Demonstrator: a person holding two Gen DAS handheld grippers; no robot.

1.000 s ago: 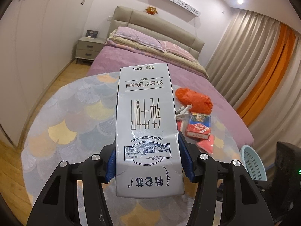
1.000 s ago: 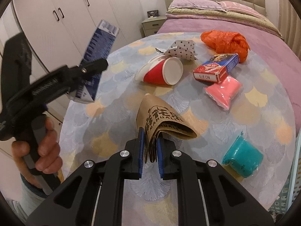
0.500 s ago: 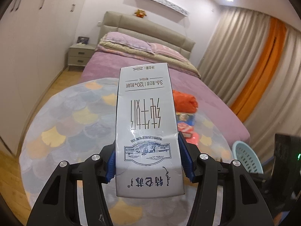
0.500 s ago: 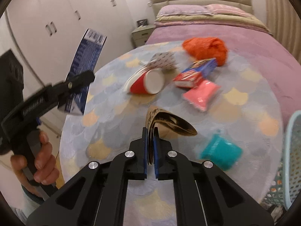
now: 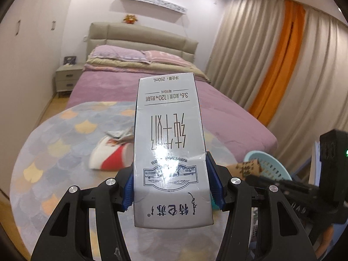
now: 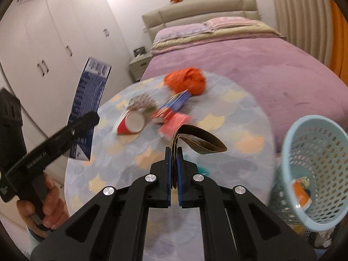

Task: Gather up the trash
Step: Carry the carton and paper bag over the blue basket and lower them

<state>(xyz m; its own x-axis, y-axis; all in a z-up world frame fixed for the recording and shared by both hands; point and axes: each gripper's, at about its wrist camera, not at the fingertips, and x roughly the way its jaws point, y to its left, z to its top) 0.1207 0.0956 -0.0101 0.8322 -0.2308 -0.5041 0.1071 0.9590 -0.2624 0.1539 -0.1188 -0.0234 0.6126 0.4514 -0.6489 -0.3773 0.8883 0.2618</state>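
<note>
My left gripper (image 5: 171,184) is shut on a white milk carton (image 5: 169,143), held upright above the round table (image 5: 56,152); the same carton (image 6: 90,104) shows its blue side at the left of the right wrist view. My right gripper (image 6: 173,169) is shut on a folded brown paper bag (image 6: 200,140), lifted off the table. A light blue mesh bin (image 6: 315,169) stands just right of the table, holding a little trash; its rim (image 5: 267,163) shows in the left wrist view, with the brown bag (image 5: 248,167) in front of it.
On the table lie a tipped red paper cup (image 6: 130,122), a dotted wrapper (image 6: 141,102), an orange plastic bag (image 6: 187,81), a red-and-blue box (image 6: 176,104) and a pink packet (image 6: 174,126). A purple bed (image 6: 250,65) stands behind. A hand (image 6: 43,204) holds the left gripper.
Both grippers rose and swung right toward the blue bin, which came into the right wrist view. The brown bag left the tabletop, squeezed flatter between the right gripper's pads. The carton stays gripped.
</note>
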